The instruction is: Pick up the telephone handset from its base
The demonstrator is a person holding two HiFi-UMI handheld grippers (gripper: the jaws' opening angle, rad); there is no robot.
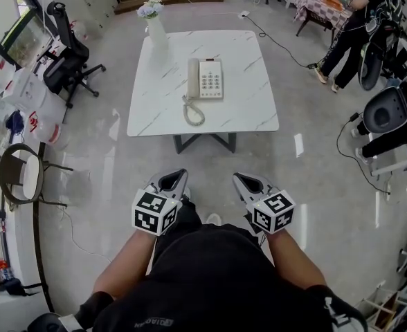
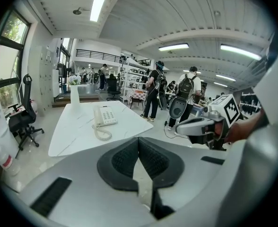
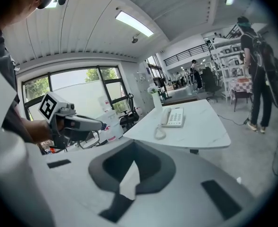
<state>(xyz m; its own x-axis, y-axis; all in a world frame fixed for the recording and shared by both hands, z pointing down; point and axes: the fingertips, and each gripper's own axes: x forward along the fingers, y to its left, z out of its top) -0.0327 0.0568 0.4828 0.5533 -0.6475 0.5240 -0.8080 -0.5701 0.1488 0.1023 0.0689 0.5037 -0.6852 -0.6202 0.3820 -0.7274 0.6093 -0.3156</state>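
Note:
A cream push-button telephone (image 1: pixel 210 79) sits on the white marble table (image 1: pixel 252 109), well ahead of me. Its handset (image 1: pixel 193 78) rests in the cradle on the base's left side, and a coiled cord (image 1: pixel 193 113) loops toward the near edge. Both grippers hover over the floor short of the table, close to my body. The left gripper (image 1: pixel 178 176) is shut and holds nothing. The right gripper (image 1: pixel 239 178) is also shut and holds nothing. The left gripper view shows the telephone (image 2: pixel 105 116) far ahead, and the right gripper view shows the telephone (image 3: pixel 176 117) far ahead too.
A white vase of flowers (image 1: pixel 155 26) stands at the table's far left corner. A black office chair (image 1: pixel 68 57) and a round chair (image 1: pixel 23 173) are at the left. A person (image 1: pixel 345 37) stands at the far right, near black equipment (image 1: pixel 387 111) and floor cables.

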